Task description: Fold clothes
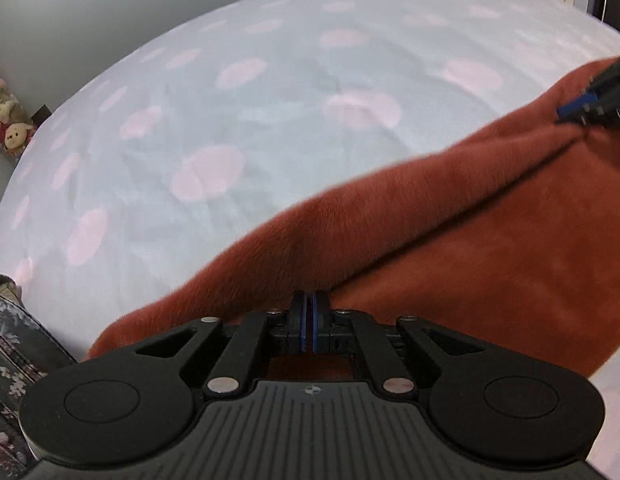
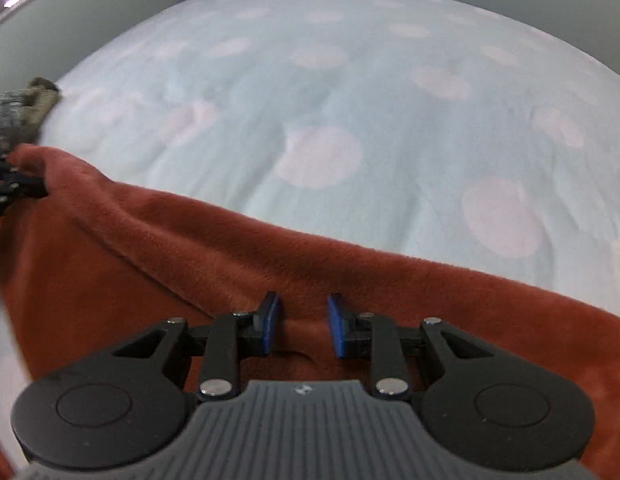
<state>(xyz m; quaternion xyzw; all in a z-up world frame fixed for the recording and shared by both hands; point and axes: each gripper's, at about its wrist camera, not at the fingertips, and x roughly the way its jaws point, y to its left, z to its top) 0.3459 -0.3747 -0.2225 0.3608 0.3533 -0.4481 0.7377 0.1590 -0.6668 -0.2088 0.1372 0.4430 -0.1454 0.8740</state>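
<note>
A rust-red fleece garment (image 1: 450, 240) lies across the near part of a bed. My left gripper (image 1: 309, 302) is shut on the garment's edge, its blue pads pressed together on the fabric. My right gripper (image 2: 302, 312) stands over the same garment (image 2: 230, 248) with its blue pads a small gap apart, fabric between and beneath them. In the left wrist view the right gripper (image 1: 590, 100) shows at the far right on the garment's upper edge. In the right wrist view the left gripper (image 2: 14, 188) shows at the far left at the garment's corner.
The bed is covered by a pale blue sheet with pink dots (image 1: 230, 120), also in the right wrist view (image 2: 350, 120). Plush toys (image 1: 10, 128) sit by the wall. A dark floral cloth (image 1: 14, 360) lies at the left edge. A grey-brown cloth (image 2: 22, 108) lies at the left.
</note>
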